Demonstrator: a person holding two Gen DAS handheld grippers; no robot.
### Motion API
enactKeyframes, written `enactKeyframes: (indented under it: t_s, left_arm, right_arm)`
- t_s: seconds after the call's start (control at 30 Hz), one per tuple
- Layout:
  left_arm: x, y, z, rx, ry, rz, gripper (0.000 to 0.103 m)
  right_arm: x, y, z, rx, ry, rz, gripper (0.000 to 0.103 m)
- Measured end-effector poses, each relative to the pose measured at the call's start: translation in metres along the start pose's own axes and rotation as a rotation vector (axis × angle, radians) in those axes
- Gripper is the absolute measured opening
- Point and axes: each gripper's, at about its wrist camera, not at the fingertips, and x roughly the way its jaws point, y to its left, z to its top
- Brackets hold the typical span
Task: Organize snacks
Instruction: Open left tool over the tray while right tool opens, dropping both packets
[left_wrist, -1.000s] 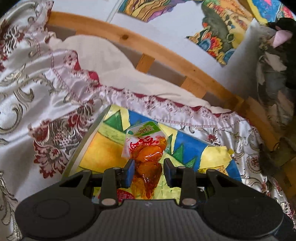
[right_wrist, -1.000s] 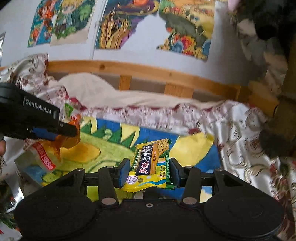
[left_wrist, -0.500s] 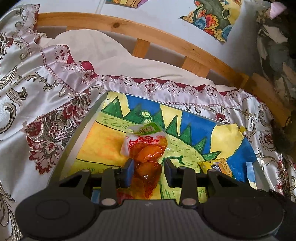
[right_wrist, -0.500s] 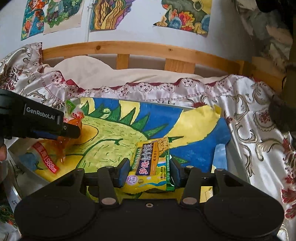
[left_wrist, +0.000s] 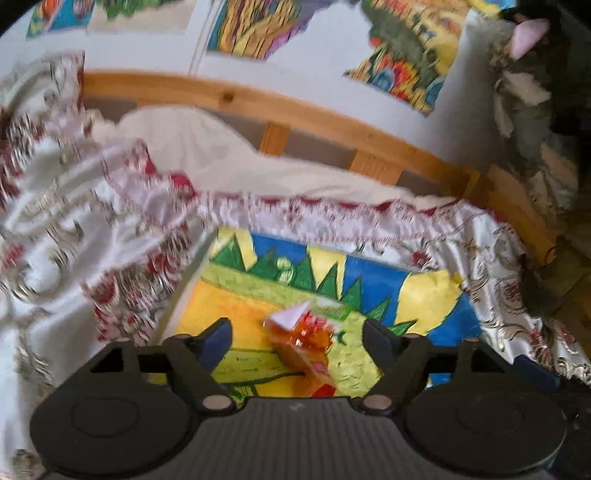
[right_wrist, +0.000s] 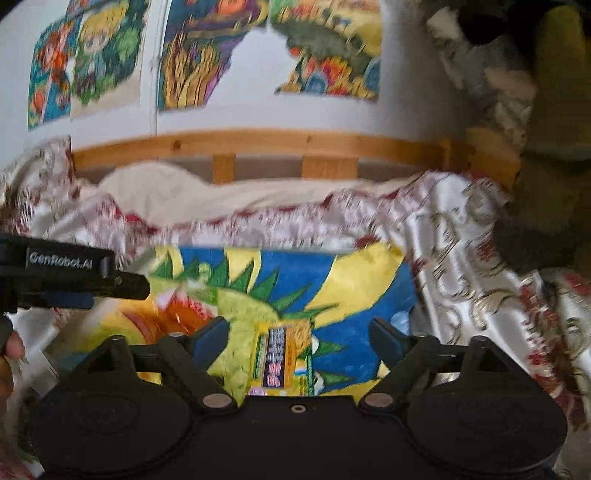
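A: Left wrist view, entry one. The left gripper (left_wrist: 297, 341) has its jaws spread wide, nothing between them in contact. The orange snack packet (left_wrist: 301, 341) lies in the gap, clear of both blue pads, on the painted tray (left_wrist: 424, 291).

B: Packet orientation?

A: It lies slanted, white and green end toward the far side, red end toward the camera body. The frame is blurred, so the print is unreadable.

B: Right wrist view?

A: The right gripper (right_wrist: 299, 338) is likewise released, its jaws well apart. The yellow-green snack packet (right_wrist: 282, 360) sits between them lengthwise, touching neither finger, on the same tray (right_wrist: 362, 280). Its dark label strip runs along its length.

B: Is the other tool visible there?

A: Yes. The left gripper (right_wrist: 122, 286) enters from the left edge, side-on, with white lettering on its body. The orange packet (right_wrist: 181, 312) shows as a blurred smear just beyond and below its tip, left of the yellow-green one. Whether the two packets touch cannot be told.

B: Surroundings?

A: The tray rests on a satin bedspread (left_wrist: 92, 229) patterned in red and gold. Behind it runs a wooden bed rail (right_wrist: 258, 142), and above that a wall with coloured drawings (right_wrist: 207, 51). A fingertip (right_wrist: 13, 345) shows at the left edge.
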Motion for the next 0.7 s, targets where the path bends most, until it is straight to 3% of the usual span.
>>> enactKeyframes:
  t_s: [0.17,0.3,0.47,0.7]
  left_arm:
    - [-0.049,-0.013,0.007,0.053,-0.113,0.025,0.100]
    - [-0.091,-0.020,0.002,0.087,-0.217,0.055,0.102]
    - [-0.138,-0.025,-0.010,0.100,-0.262,0.068,0.102]
    - [-0.192,-0.024,-0.047,0.153,-0.286,0.100,0.103]
  right_arm:
    - [-0.048,-0.007,0.016,0.019,-0.111,-0.001,0.100]
    - [-0.091,-0.011,0.022,0.032,-0.191,-0.003,0.102]
    - [-0.140,-0.019,0.019,0.031,-0.259,-0.001,0.102]
    - [-0.202,-0.027,-0.005,0.039,-0.267,0.001,0.102]
